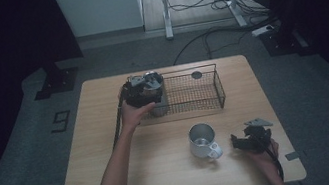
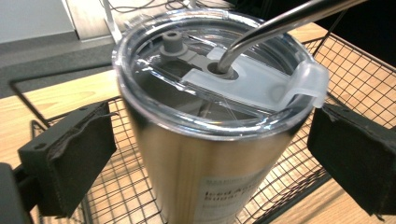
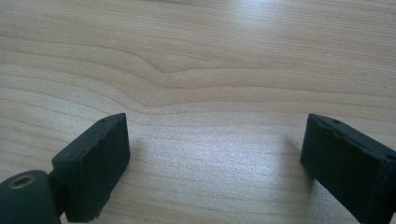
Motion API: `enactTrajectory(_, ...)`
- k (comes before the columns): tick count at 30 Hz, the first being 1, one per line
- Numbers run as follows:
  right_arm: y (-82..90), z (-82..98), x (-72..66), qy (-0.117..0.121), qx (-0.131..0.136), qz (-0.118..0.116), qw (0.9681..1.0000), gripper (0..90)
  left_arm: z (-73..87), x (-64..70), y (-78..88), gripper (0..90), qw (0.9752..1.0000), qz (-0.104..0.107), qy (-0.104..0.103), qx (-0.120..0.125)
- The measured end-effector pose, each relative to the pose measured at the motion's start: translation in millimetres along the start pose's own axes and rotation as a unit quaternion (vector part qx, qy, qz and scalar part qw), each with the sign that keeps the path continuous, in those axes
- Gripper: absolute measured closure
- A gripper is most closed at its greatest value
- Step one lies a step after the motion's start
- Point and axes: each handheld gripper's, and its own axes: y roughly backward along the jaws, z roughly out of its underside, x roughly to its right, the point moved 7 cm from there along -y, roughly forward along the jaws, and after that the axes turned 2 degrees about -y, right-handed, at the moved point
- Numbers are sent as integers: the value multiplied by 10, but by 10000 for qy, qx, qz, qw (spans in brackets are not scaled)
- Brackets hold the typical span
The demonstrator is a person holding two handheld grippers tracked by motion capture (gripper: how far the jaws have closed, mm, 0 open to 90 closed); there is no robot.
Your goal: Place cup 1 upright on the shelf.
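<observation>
Tumbler placement, late stage. Your left tongs stand at the 9 o'clock end of the wire basket, which sits toward the 12 o'clock edge of the surface. In the left gripper view, the steel tumbler stands upright inside the basket, its clear lid on and a metal straw leaning out toward 1 o'clock. Both jaws flank the tumbler's body with a visible gap on either side, so the left tongs are released rather than clenched; the tumbler appears to rest on the basket's mesh floor, though its base is out of sight. Judged from this, the tumbler's transfer is effectively done, and what is left is to draw the left tongs back clear of the straw.

The steel mug stands on the surface toward 5 o'clock, handle pointing to about 4 o'clock, well apart from the basket; it probably goes in next.

Your left forearm reaches from 6 o'clock up toward 12, hand gripping the tool from behind. Your right hand rests low near the 4 o'clock corner, its right tongs just beside the mug's handle, jaws spread wide over bare wood, holding nothing.
</observation>
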Motion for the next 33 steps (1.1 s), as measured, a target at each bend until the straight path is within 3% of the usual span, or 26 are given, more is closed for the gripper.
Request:
enactTrajectory(10,1,0,2,-5,-1,10,10000,82,72,73,200,15,10000,28,-71,54)
enactTrajectory(14,1,0,2,-5,1,12,10000,82,105,112,280,16,9998,-15,-186,105)
enactTrajectory(20,1,0,2,-7,1,12,10000,83,127,167,387,16,9997,77,-158,190)
enactTrajectory(23,2,0,2,-10,0,14,10000,84,156,178,501,33,9997,72,-9,220)
enactTrajectory(33,3,-1,2,-30,-1,24,10000,86,355,266,772,41,9998,100,-94,163)
